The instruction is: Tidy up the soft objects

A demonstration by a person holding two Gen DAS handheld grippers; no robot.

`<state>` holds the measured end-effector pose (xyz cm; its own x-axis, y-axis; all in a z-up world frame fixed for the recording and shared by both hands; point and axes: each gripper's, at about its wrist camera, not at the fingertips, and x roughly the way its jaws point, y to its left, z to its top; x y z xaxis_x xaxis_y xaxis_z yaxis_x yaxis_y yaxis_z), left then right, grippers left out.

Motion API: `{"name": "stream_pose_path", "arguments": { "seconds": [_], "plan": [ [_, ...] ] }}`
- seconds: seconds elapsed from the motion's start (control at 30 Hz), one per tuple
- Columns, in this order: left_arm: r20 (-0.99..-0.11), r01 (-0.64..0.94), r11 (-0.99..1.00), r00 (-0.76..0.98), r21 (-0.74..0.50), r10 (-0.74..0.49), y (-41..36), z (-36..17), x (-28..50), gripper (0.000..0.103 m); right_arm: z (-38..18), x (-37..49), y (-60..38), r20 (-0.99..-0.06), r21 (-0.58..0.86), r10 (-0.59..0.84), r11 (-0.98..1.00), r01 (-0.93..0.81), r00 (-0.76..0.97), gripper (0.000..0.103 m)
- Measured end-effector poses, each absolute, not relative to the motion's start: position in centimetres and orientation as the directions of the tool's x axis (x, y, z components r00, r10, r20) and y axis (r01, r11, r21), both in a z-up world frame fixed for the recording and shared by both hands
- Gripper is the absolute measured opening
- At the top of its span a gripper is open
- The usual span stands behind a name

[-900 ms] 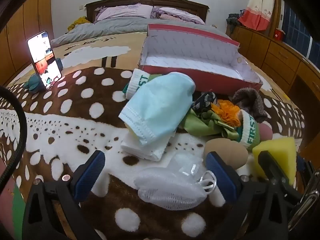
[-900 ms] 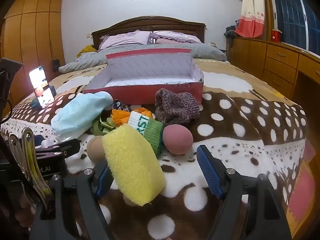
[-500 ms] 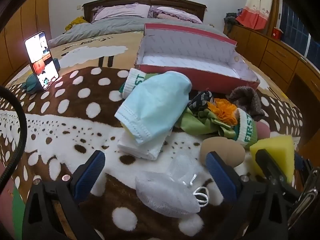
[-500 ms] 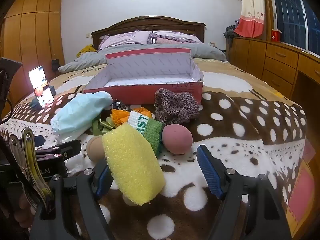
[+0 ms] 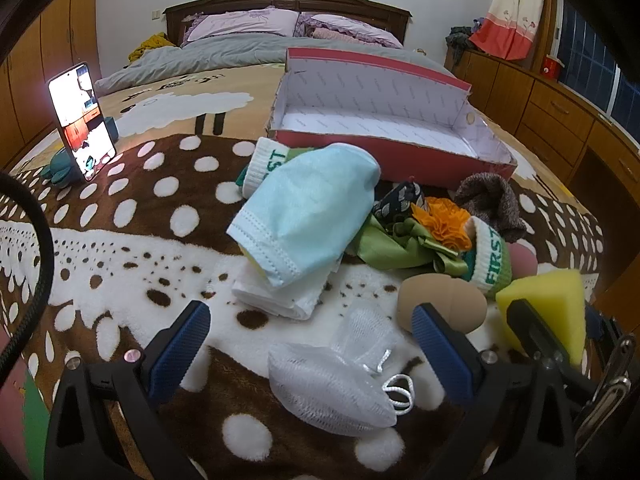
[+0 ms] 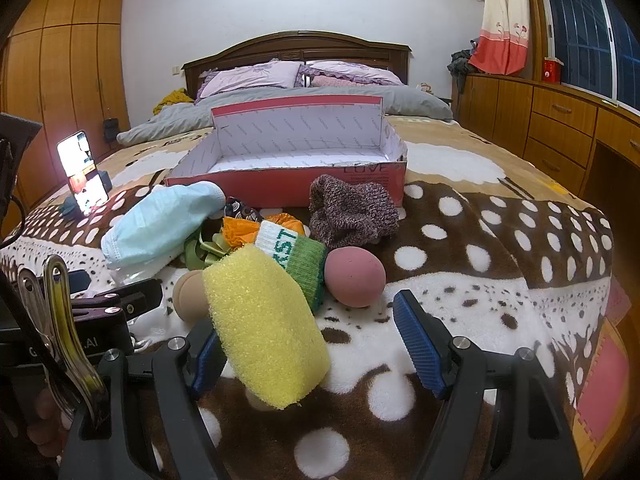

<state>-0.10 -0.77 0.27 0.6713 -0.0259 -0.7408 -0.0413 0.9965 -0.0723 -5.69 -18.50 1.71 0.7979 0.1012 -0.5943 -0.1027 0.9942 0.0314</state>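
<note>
A pile of soft things lies on the spotted blanket in front of an open red box (image 5: 400, 162) (image 6: 288, 190). My left gripper (image 5: 310, 346) is open, and a white mesh pouch (image 5: 332, 388) lies on the blanket between its fingers, untouched. A light blue cloth (image 5: 304, 212) rests on folded white fabric just beyond. My right gripper (image 6: 312, 350) is open around a yellow sponge (image 6: 264, 320), which lies close to the left pad and clear of the right one. Behind it sit a green sock (image 6: 304, 256), a pink ball (image 6: 354, 276), a tan ball (image 5: 440, 300) and a brown knit piece (image 6: 352, 208).
A lit phone (image 5: 80, 120) stands on a holder at the blanket's left. Orange and green ribbon fabric (image 5: 412, 236) lies mid-pile. Pillows and a grey duvet fill the bed's far end. Wooden drawers (image 6: 560, 128) line the right wall. Bare blanket lies right of the pink ball.
The left wrist view has drifted slightly, so the pile and the mesh pouch sit a little further left and lower. The right gripper and the sponge have kept still.
</note>
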Motion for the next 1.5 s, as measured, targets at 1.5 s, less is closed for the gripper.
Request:
{"name": "stream_pose_path", "arguments": {
  "seconds": [1.5],
  "plan": [
    [-0.710, -0.016, 0.996, 0.702, -0.085, -0.050, 0.3, 0.9, 0.0, 0.101, 2.6, -5.8, -18.6, -0.583, 0.025, 0.124, 0.991, -0.134, 0.803, 0.078]
  ]
}}
